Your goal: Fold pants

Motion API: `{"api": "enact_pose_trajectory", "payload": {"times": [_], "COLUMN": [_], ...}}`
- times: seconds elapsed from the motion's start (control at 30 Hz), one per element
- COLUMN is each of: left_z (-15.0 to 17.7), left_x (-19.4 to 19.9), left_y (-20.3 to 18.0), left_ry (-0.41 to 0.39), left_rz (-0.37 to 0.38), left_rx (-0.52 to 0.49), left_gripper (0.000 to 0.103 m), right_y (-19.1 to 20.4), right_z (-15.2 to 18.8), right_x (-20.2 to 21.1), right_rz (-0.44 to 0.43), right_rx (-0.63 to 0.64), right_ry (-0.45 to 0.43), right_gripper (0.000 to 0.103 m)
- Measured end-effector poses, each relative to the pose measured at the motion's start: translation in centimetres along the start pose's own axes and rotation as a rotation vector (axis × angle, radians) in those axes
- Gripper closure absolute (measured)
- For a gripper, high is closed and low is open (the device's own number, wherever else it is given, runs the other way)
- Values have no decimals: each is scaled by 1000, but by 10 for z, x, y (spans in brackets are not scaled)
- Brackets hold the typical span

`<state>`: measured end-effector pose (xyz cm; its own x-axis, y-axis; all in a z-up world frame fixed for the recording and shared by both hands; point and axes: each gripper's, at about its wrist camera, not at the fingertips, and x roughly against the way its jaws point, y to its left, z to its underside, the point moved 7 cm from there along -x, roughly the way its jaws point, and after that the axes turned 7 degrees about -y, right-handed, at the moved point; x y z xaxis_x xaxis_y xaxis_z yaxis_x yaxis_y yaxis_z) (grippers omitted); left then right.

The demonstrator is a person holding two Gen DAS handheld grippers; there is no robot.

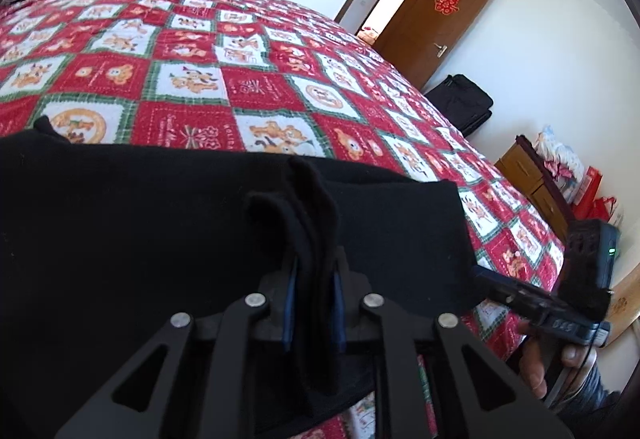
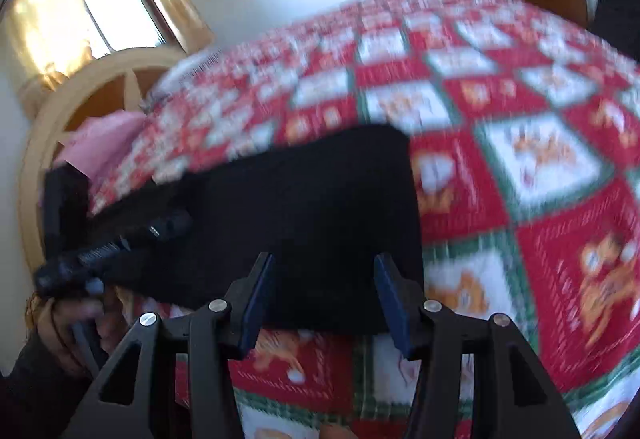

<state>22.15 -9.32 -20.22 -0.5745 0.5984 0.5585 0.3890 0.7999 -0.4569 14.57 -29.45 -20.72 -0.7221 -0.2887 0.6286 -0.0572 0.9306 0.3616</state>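
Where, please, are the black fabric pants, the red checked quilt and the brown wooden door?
black fabric pants (image 1: 160, 223), left wrist view, flat middle.
red checked quilt (image 1: 248, 87), left wrist view, bare centre.
brown wooden door (image 1: 440, 27), left wrist view, panel.

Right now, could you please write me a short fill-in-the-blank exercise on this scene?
1. The left tool is shut on a bunched fold of the ____ pants.
2. The right tool has its jaws ____, nothing pinched.
3. The pants lie on a red, white and green checked ____.
4. The brown door stands ____.

Missing words: black; open; bedspread; open
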Motion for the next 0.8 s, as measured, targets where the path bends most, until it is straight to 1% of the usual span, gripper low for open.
{"api": "enact_pose_trajectory", "payload": {"times": [0.03,0.07,0.1,0.13,0.17,0.2,0.27,0.33,0.4,0.43,0.47,0.5,0.53,0.6,0.67,0.7,0.77,0.8], "left_z": [0,-1,-4,-8,-14,-17,-22,-28,-32,-33,-34,-35,-35,-32,-28,-26,-24,-22], "left_x": [3,6,12,17,23,24,21,22,21,17,14,9,4,0,3,7,18,23], "left_y": [-1,-1,1,4,8,12,15,11,2,-1,-2,-1,9,29,40,44,47,49], "left_ry": [-8,-26,-56,-87,-123,-137,-122,-136,-148,-143,-140,-132,-110,-80,-75,-80,-100,-105], "left_rz": [-13,-42,-84,-120,-155,-178,-195,-183,-175,-210,-231,-269,-344,-421,-395,-377,-364,-359], "left_rx": [-19,-46,-70,-77,-74,-73,-85,-87,-114,-161,-187,-220,-248,-245,-195,-165,-142,-131], "left_gripper": [73,67,51,33,25,19,19,19,18,16,16,16,16,16,16,16,16,16], "right_y": [1,4,5,7,10,12,13,9,-1,-7,-12,-13,-12,-5,6,20,45,67], "right_z": [0,-3,-7,-13,-20,-28,-44,-63,-74,-74,-72,-71,-72,-69,-71,-72,-74,-73], "right_x": [2,4,6,9,12,12,7,-9,-31,-47,-58,-60,-57,-48,-37,-33,-32,-37], "right_rz": [-5,-1,-2,-24,-49,-53,-44,-50,-31,-23,-19,-29,-31,-17,-27,-57,-117,-151], "right_rx": [15,30,26,13,9,18,27,18,-10,-29,-47,-57,-45,6,52,75,126,180], "right_ry": [-16,-12,-9,-25,-46,-63,-93,-108,-68,-19,19,4,-11,-26,-75,-95,-110,-105], "right_gripper": [50,50,50,50,50,50,50,49,49,49,49,49,49,49,49,49,49,49]}}
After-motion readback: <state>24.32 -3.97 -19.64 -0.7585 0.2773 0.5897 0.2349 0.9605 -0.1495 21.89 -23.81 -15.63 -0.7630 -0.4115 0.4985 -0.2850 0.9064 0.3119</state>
